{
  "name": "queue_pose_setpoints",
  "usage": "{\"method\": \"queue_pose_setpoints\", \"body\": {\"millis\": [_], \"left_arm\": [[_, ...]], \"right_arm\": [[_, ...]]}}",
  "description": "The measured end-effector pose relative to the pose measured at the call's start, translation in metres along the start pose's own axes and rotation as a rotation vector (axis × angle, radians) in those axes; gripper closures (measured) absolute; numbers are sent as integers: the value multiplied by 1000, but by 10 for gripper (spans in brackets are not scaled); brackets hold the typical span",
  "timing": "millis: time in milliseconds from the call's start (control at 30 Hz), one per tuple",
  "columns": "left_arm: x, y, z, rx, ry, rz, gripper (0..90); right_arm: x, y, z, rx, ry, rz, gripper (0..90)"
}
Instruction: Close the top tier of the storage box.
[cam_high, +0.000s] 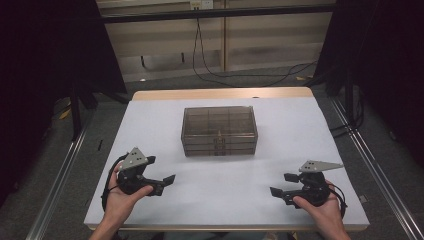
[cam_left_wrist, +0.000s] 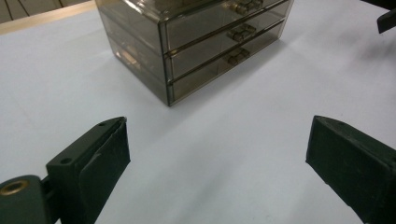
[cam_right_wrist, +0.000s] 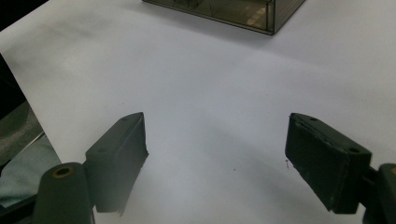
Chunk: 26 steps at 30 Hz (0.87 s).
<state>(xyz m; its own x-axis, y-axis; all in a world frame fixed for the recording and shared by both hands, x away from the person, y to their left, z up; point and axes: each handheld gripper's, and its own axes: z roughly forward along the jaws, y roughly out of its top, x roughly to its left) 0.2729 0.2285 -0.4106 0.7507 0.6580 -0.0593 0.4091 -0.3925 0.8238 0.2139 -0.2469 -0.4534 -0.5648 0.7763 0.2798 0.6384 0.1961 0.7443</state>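
Observation:
A smoky, see-through box of three small drawers (cam_high: 219, 131) stands in the middle of the white table, its handled fronts toward me. My left gripper (cam_high: 165, 184) rests low at the near left, held in a hand and angled toward the box; its jaws stand wide apart with bare table between them (cam_left_wrist: 217, 140). The box (cam_left_wrist: 196, 42) lies ahead of it, some way off. My right gripper (cam_high: 281, 184) sits at the near right, also held in a hand, open and empty (cam_right_wrist: 215, 135). A corner of the box (cam_right_wrist: 233, 11) shows at the top of the right gripper view.
A white sheet (cam_high: 150, 130) covers the table top, with a wooden edge (cam_high: 220, 93) at the far side. Black cables (cam_high: 240, 75) trail on the floor behind. Metal rails (cam_high: 60, 175) run along both sides of the table. The right gripper's jaw tip (cam_left_wrist: 387, 18) shows in the left gripper view.

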Motion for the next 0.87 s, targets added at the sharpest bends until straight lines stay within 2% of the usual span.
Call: {"method": "queue_pose_setpoints", "body": {"millis": [67,167,300,467,567,633,767,867], "left_arm": [[3,-5,-2,3,-12,-28,62],[4,-10,-9,-4,5,-19,50],[5,-17,-16,-10,14,-28,44],[7,-34,-22,-12,25,-50,39],[6,-45,-22,-18,64,-75,48],[5,-49,-22,-13,44,-70,47],[4,-55,-18,13,37,-49,50],[7,-54,-16,12,40,-68,49]], "right_arm": [[0,0,0,-1,1,0,209],[0,0,-1,-1,0,2,209],[-2,-1,-3,-5,-5,8,207],[-3,-2,-3,-9,-14,5,206],[-3,-2,-3,-7,-12,7,205],[-4,-1,-3,-6,-15,9,205],[-5,-1,-3,-12,-18,4,202],[-5,-2,-4,-12,-24,12,199]]}}
